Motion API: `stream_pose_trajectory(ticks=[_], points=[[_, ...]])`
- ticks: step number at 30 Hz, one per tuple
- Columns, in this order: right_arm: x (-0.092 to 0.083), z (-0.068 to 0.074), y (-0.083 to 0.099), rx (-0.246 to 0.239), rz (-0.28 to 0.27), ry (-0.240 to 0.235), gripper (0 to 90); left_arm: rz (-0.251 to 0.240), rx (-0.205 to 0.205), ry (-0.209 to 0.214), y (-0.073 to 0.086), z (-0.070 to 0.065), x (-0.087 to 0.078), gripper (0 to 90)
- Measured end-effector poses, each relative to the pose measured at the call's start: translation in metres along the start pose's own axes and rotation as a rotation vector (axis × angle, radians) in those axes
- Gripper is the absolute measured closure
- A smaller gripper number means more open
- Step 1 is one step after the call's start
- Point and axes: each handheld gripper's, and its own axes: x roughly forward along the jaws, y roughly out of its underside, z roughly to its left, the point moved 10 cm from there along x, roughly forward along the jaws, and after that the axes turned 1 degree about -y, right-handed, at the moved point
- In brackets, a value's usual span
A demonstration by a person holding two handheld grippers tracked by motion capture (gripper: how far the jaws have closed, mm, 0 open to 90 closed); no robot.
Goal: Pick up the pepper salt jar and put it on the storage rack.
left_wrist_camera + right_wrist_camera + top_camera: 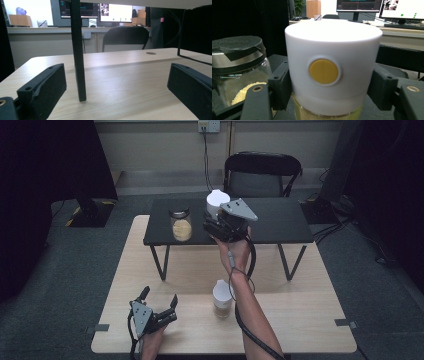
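Gripping the white-lidded jar point(332, 67) on the black shelf point(280, 222), the right gripper point(222, 227) has its jaws clamped on the lid. Left gripper point(159, 304) rests open on the desk point(300, 305). Lifting could pop the lid or bump the neighbouring glass jar point(181, 224).

Wooden table point(300, 310), black shelf point(280, 227), white-lidded jar point(222, 299), glass jar point(181, 224)

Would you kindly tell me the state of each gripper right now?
Left gripper: tongs open, holding nothing.
Right gripper: tongs shut on the white-lidded jar.
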Motion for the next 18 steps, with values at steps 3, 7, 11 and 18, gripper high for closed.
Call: stream_pose_trajectory(ticks=[3,7,11,18], points=[[-0.0001,0.0001,0.0001,0.002,-0.002,0.003,30.0,0.000,0.000,0.000,0.0000,0.0000,0.0000,1.5],[-0.0001,0.0004,-0.0001,0.005,-0.001,0.011,29.9,0.000,0.000,0.000,0.0000,0.0000,0.0000,1.5],[-0.0003,0.0003,-0.0001,0.004,0.000,0.012,29.9,0.000,0.000,0.000,0.0000,0.0000,0.0000,1.5],[-0.0004,0.0005,0.0000,0.001,-0.005,0.012,29.4,0.000,0.000,0.000,0.0000,0.0000,0.0000,1.4]])
